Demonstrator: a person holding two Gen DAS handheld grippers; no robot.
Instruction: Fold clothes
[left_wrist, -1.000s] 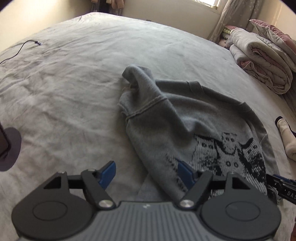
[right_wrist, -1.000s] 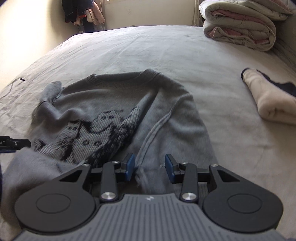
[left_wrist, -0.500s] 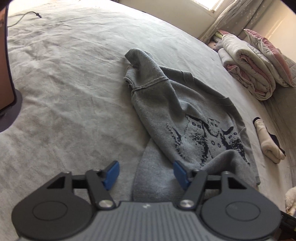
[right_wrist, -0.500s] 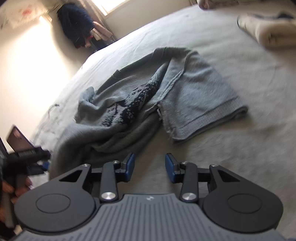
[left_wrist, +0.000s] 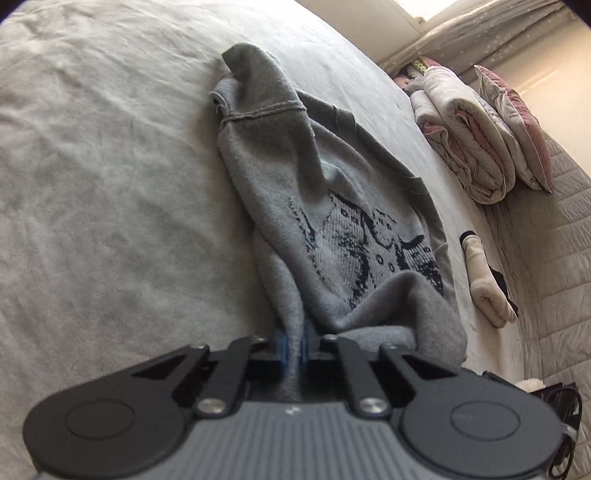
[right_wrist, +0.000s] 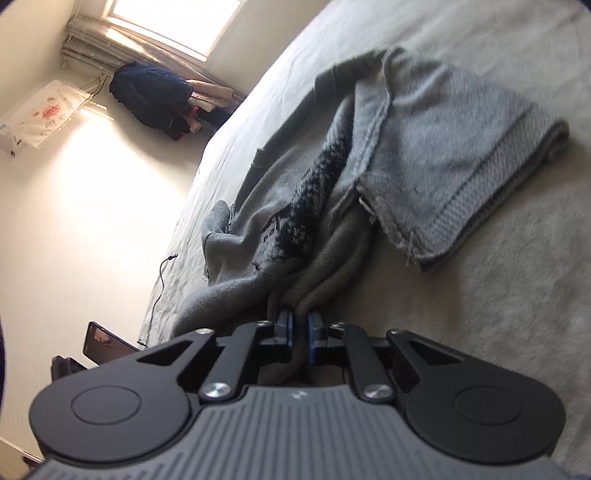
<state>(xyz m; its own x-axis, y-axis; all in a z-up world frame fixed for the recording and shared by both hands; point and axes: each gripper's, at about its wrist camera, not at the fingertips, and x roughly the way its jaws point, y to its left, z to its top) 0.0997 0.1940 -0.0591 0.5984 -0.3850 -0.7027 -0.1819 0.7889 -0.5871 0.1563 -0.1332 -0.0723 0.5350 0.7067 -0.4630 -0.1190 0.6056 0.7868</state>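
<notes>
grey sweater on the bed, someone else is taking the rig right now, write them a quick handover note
Left claw: shut on the grey sweater, pinching a bunched fold at its near edge.
Right claw: shut on the same sweater, gripping a gathered roll of fabric.
Sweater: crumpled on the bed, patterned front facing up, one sleeve flopped over.
Done: both grips taken.
Left: spread it flat, then fold; no fold made yet.
Nearby: folded cream garment and stacked quilts to the side.

Left gripper (left_wrist: 292, 341): angled steeply downward, jaws pinched tight on a fold of grey sweater (left_wrist: 332, 206).
Right gripper (right_wrist: 299, 334): pointed shallowly downward, view rolled sideways, jaws clamped on a bunched edge of the same sweater.
</notes>
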